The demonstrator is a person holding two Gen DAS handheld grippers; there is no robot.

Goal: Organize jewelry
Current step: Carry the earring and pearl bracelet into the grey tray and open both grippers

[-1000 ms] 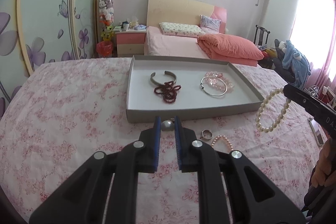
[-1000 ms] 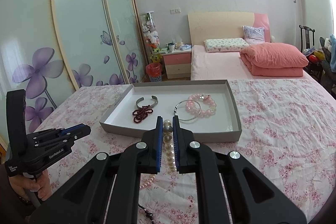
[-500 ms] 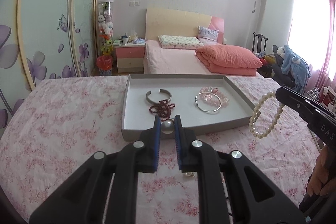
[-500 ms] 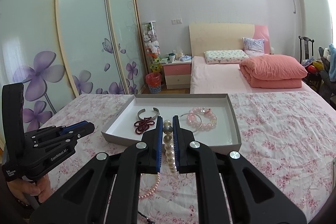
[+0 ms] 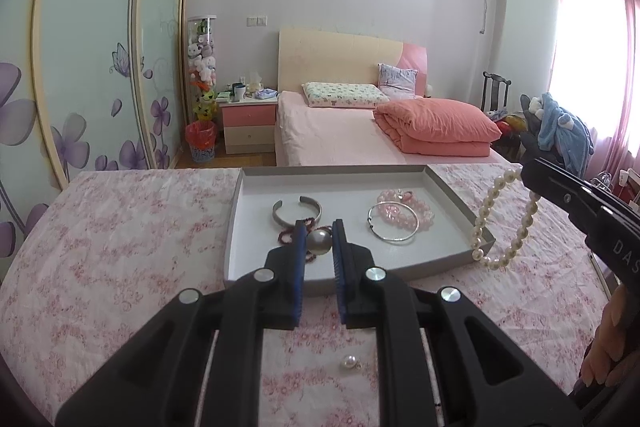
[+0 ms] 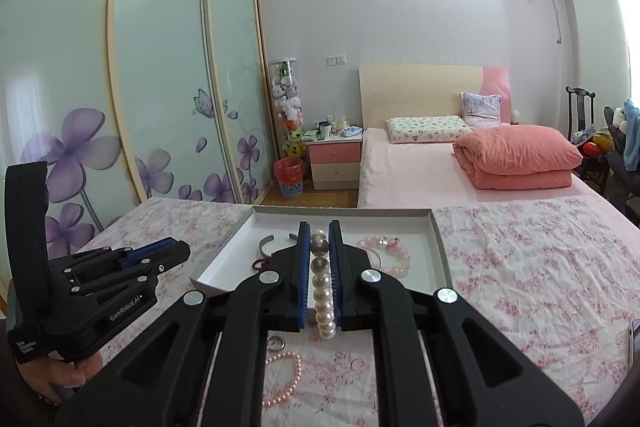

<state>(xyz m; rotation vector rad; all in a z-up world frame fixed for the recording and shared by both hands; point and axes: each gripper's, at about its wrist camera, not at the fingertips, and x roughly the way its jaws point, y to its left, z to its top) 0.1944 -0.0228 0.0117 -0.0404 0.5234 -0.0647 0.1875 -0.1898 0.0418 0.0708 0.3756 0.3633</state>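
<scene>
My left gripper (image 5: pixel 319 241) is shut on a single grey pearl (image 5: pixel 319 243), held above the near end of the grey tray (image 5: pixel 456 201). In the tray lie a silver cuff (image 5: pixel 298 213), a dark red bead bracelet (image 5: pixel 285 237), a pink bead bracelet (image 5: pixel 404 210) and a silver bangle (image 5: pixel 394 229). My right gripper (image 6: pixel 319 239) is shut on a white pearl bracelet (image 6: pixel 323 291), which hangs as a loop (image 5: pixel 505 223) just right of the tray's near right corner. In the right wrist view the left gripper (image 6: pixel 176 251) is low on the left.
A loose white pearl (image 5: pixel 349 362), a small ring (image 6: pixel 276 343) and a pink pearl strand (image 6: pixel 286 379) lie on the floral cloth (image 5: pixel 120 247) in front of the tray. Beyond are a bed (image 5: pixel 340 127), a nightstand (image 5: pixel 250 125) and sliding wardrobe doors (image 6: pixel 160 87).
My left gripper has risen and moved forward with the grey pearl, from in front of the tray's near wall to above it. The right gripper tilted up slightly, still holding the bracelet.
</scene>
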